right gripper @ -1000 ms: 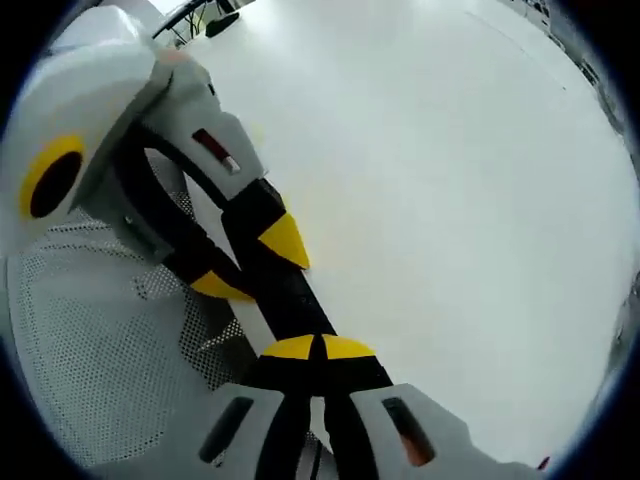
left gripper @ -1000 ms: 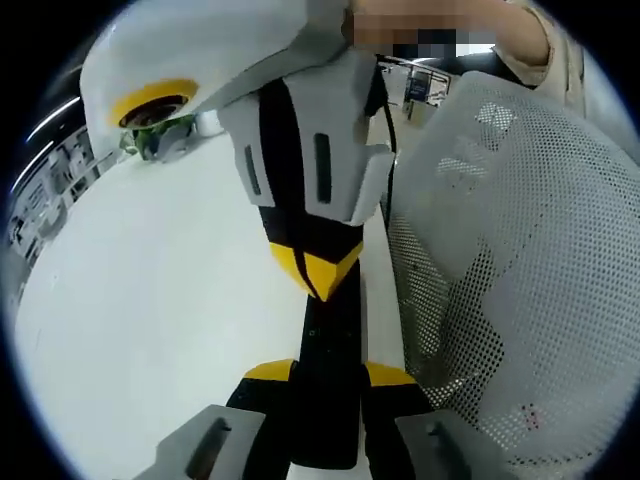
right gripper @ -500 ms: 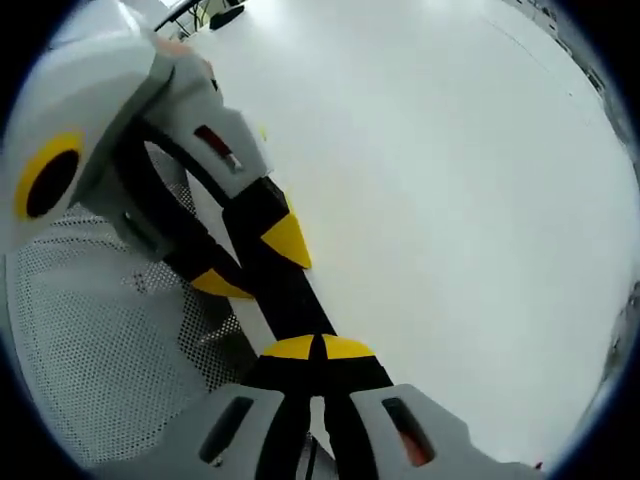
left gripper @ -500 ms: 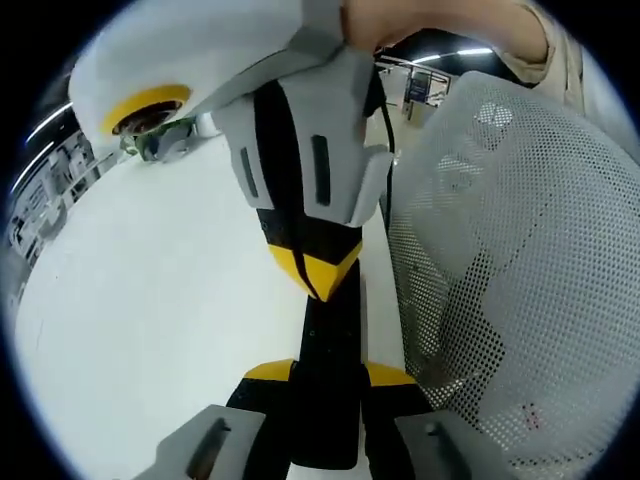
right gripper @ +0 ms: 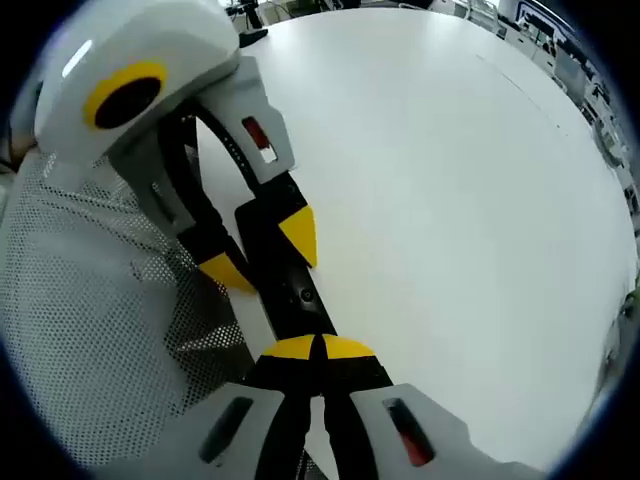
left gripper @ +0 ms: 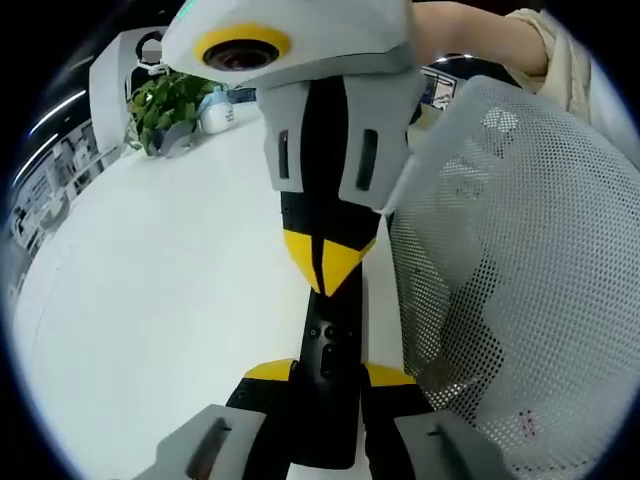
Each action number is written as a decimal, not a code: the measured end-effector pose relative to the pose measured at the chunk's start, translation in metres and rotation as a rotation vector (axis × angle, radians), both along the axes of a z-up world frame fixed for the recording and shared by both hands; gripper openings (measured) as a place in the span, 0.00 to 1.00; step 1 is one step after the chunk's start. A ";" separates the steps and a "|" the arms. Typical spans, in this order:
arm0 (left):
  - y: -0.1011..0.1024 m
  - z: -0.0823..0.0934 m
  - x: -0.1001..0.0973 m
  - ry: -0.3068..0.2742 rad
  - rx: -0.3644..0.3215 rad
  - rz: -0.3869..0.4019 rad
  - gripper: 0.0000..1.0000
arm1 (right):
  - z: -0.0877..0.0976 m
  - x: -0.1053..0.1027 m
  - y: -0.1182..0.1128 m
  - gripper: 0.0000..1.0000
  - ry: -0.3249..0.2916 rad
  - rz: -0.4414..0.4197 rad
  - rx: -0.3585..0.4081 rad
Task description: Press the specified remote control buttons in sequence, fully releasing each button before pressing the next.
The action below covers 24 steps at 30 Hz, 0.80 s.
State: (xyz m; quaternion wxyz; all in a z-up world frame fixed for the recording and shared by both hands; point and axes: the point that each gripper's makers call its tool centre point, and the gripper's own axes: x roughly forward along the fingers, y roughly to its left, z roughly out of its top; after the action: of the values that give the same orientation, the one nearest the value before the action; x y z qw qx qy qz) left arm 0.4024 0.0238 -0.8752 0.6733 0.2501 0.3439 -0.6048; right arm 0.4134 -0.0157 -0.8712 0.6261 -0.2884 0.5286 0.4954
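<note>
Left tool (left gripper: 325,375) is clamped on the black remote (left gripper: 328,352), long axis pointing straight ahead over the white counter (left gripper: 150,300); right tool (left gripper: 322,268), tips pinched together, touches its top.

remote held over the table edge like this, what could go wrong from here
1. The left gripper holds the remote by one end, near the table edge, so a firm press could tilt it or slip it out.
2. The right gripper's shut tip is broad beside the small buttons, so it may hit two together.
</note>
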 end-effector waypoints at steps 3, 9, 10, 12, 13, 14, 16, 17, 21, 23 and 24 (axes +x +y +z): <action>0.000 0.000 0.000 -0.001 0.006 -0.002 0.24 | 0.000 -0.001 -0.002 0.00 -0.003 -0.013 0.010; 0.000 0.000 0.000 -0.001 0.003 -0.004 0.24 | 0.000 -0.002 0.001 0.00 -0.078 0.136 -0.021; 0.000 0.000 0.000 -0.001 0.002 -0.005 0.24 | 0.000 -0.002 0.001 0.00 -0.086 0.156 -0.026; 0.000 0.000 0.000 -0.002 0.000 -0.006 0.24 | -0.001 -0.003 0.002 0.00 -0.102 0.216 -0.040; 0.000 0.000 0.000 -0.004 0.001 -0.008 0.24 | -0.001 -0.003 0.002 0.00 -0.099 0.226 -0.047; 0.000 0.000 0.000 -0.004 0.002 -0.008 0.24 | -0.001 -0.003 0.003 0.00 -0.092 0.217 -0.051; 0.000 0.000 0.000 -0.003 0.001 -0.008 0.24 | -0.001 -0.002 0.003 0.00 -0.083 0.228 -0.058; 0.000 0.000 0.000 -0.002 -0.001 -0.006 0.24 | -0.001 -0.001 0.002 0.00 -0.076 0.227 -0.058; 0.000 0.000 0.000 0.014 -0.015 0.005 0.25 | -0.001 -0.003 0.000 0.00 -0.069 0.215 -0.028; 0.000 0.001 0.000 0.022 -0.016 0.013 0.25 | 0.000 -0.003 0.000 0.00 -0.087 0.209 -0.005; 0.000 0.001 0.000 0.021 -0.016 0.012 0.25 | 0.000 -0.003 0.001 0.00 -0.106 0.206 0.008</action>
State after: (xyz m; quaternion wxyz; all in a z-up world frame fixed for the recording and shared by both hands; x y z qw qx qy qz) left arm 0.4025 0.0236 -0.8746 0.6754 0.2365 0.3476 -0.6059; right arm 0.4100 -0.0150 -0.8712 0.6003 -0.3643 0.4603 0.5432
